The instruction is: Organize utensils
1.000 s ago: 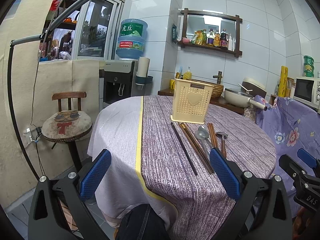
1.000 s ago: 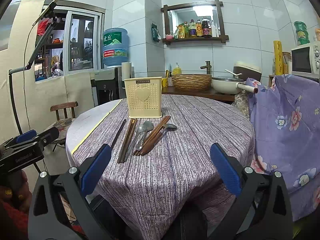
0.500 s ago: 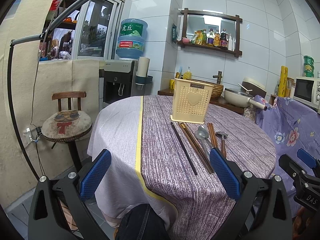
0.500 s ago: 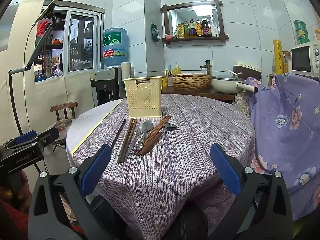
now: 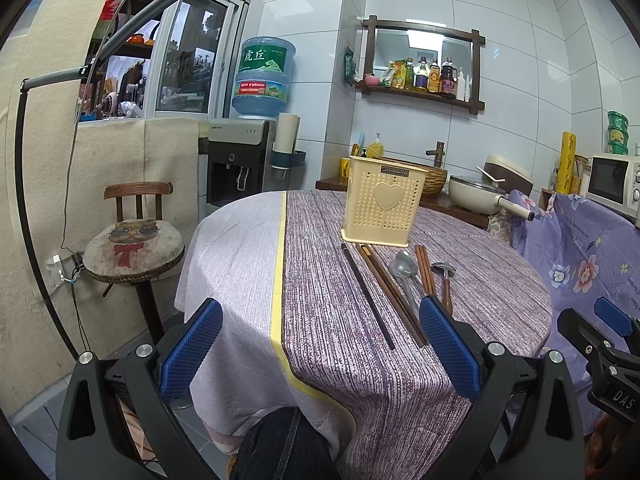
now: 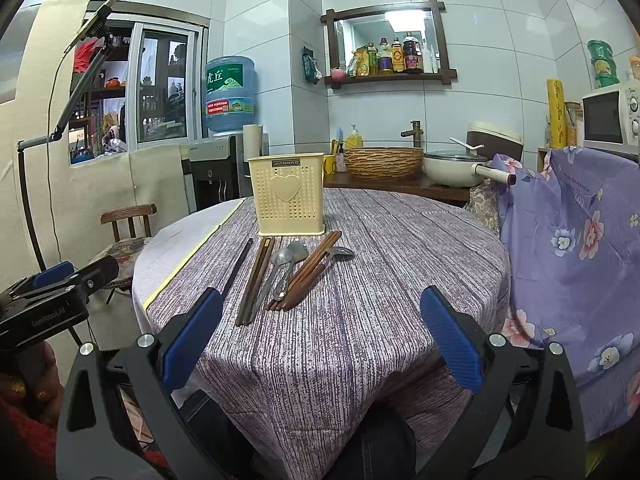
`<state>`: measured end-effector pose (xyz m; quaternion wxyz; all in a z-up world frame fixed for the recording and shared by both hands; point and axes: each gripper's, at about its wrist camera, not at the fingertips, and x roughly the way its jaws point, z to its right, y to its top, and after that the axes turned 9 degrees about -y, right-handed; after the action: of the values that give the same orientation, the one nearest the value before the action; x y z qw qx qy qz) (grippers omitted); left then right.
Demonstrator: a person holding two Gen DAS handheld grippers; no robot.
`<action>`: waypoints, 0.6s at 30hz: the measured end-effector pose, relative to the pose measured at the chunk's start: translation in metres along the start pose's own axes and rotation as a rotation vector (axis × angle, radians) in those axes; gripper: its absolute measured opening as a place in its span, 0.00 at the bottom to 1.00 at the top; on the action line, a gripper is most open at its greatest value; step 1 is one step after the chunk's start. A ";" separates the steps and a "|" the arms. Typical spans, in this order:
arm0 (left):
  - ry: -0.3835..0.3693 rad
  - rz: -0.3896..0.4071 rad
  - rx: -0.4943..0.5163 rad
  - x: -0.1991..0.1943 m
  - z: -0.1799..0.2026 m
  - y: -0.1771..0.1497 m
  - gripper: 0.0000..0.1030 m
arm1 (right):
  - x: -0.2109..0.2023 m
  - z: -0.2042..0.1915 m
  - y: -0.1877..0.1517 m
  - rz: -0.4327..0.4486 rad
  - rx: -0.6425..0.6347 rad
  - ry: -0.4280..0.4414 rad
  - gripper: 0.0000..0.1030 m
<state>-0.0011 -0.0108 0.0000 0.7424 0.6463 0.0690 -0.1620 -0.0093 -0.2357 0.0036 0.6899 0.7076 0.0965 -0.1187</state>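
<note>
Since the earlier frames almost nothing has moved; we keep our left gripper and right gripper wide open, empty, near the table edge. The yellow holder is our landmark: light, stiff plastic, easy to tip. Just in front of it lie the chopsticks and metal spoons, thin, hard and slippery; we would pinch each near its middle.
</note>
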 end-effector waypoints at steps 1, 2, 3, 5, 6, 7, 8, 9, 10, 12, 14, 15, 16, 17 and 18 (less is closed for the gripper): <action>0.000 -0.001 0.000 0.000 0.002 0.000 0.95 | 0.000 0.000 0.000 -0.001 0.001 -0.001 0.95; 0.001 0.000 0.000 0.000 0.000 0.000 0.95 | 0.000 0.000 0.000 -0.001 0.000 0.000 0.95; 0.001 -0.001 0.000 0.000 0.002 0.000 0.95 | 0.000 0.000 0.000 -0.001 0.000 0.000 0.95; 0.000 0.000 0.000 0.000 0.000 0.000 0.95 | 0.000 0.000 0.000 -0.002 0.000 0.000 0.95; 0.000 0.000 0.000 0.000 0.002 0.000 0.95 | 0.000 0.000 0.000 -0.002 0.001 0.000 0.95; 0.001 0.000 0.000 0.000 0.001 0.000 0.95 | 0.000 0.000 0.000 -0.002 0.001 0.000 0.95; 0.001 0.000 0.000 0.000 0.001 0.000 0.95 | 0.000 0.000 0.001 -0.003 0.000 0.000 0.95; 0.001 0.000 0.000 0.000 0.001 0.000 0.95 | 0.000 0.000 0.000 -0.002 0.000 0.000 0.95; 0.001 -0.001 0.000 0.000 0.001 0.000 0.95 | 0.000 0.000 0.000 -0.002 0.000 0.000 0.95; 0.001 -0.001 0.000 0.000 0.002 -0.001 0.95 | 0.003 0.000 -0.003 -0.003 0.002 0.000 0.95; 0.000 0.000 0.000 0.000 0.000 0.000 0.95 | 0.003 0.000 -0.004 -0.004 0.002 -0.001 0.95; 0.001 0.000 0.000 0.000 0.002 -0.001 0.95 | 0.003 0.000 -0.004 -0.003 0.002 -0.001 0.95; 0.001 0.000 0.000 0.000 0.000 0.000 0.95 | 0.003 0.000 -0.004 -0.003 0.002 -0.001 0.95; 0.000 0.000 0.000 0.000 0.000 0.000 0.95 | 0.003 0.000 -0.004 -0.005 0.002 0.000 0.95; 0.000 -0.001 0.000 0.000 0.000 0.000 0.95 | 0.003 0.000 -0.004 -0.005 0.002 0.000 0.95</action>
<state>-0.0011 -0.0113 -0.0005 0.7424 0.6462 0.0696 -0.1623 -0.0077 -0.2352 -0.0008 0.6889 0.7079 0.0982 -0.1208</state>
